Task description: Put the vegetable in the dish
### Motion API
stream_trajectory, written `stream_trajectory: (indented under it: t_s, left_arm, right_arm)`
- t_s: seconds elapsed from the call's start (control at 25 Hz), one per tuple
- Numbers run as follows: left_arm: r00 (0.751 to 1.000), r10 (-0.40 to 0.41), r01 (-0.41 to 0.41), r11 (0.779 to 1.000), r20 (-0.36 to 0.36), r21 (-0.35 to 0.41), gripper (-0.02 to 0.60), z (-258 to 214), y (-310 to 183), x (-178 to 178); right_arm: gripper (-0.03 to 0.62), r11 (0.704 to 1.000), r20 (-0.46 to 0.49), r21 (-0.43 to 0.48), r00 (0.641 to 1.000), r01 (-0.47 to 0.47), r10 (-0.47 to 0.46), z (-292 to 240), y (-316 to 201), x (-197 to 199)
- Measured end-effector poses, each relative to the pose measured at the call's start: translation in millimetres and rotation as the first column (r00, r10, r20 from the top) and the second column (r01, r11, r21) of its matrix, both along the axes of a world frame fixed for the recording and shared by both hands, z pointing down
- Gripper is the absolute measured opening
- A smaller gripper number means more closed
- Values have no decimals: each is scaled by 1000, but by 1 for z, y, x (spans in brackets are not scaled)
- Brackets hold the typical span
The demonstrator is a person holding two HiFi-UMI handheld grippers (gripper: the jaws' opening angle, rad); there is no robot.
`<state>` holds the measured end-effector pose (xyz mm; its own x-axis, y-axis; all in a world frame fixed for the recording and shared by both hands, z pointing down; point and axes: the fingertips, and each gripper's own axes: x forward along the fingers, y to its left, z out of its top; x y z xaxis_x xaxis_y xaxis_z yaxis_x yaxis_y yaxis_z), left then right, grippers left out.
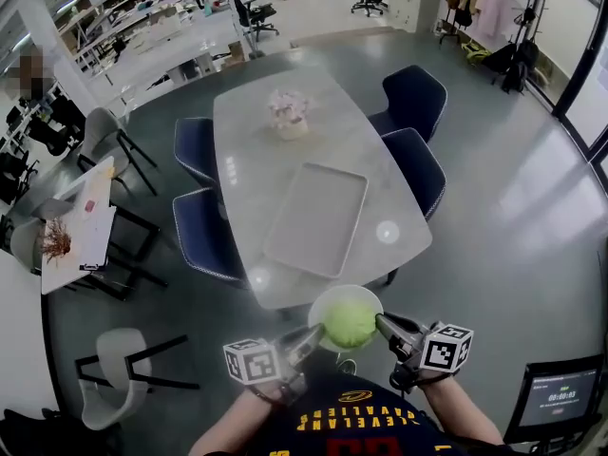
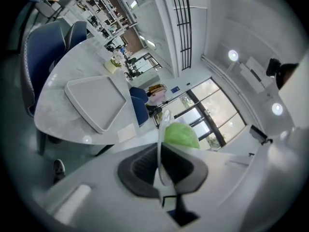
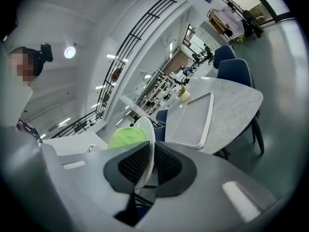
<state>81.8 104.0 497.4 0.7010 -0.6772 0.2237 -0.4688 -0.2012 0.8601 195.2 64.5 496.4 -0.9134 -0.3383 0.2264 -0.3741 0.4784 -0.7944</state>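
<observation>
Clamping dish [image 1: 347,292] rim near table [image 1: 249,174] edge

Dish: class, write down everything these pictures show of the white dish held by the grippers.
The dish is round, shallow, plain white and smooth, ceramic or plastic by its look. It is held in the air, open side up and roughly level, at the near end of the grey table. A round pale-green leafy vegetable fills most of it. The left gripper is shut on its left rim and the right gripper on its right rim, each pinching the thin edge between dark pads.
</observation>
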Motion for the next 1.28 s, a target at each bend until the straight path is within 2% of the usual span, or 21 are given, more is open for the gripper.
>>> stream_trajectory:
  t_s: [0.24,0.4,0.64,1.08,1.28]
  left_arm:
    - [999,-17,16,999,-33,-28,14,34,-92,14]
    - [999,-24,23,999,-43,-37,17,31,-113,-13]
    - [997,-64,61,997,-46,-56,18,42,-176,-38]
    - [983,-184,182,978,-5,-100,18,65,-234,-76]
    - [967,-251,256,956,50,-146,25,81,-252,-82]
  right_arm:
    - [34,999,-38,-30,999,20,-21,31,-95,12]
    - [35,999,-79,-41,996,26,-29,25,-118,-16]
    - [34,995,-108,-58,991,75,-81,34,-186,-44]
    - [35,969,-100,-111,967,222,-233,62,-260,-91]
    - [34,940,-100,-145,940,310,-326,79,-285,-102]
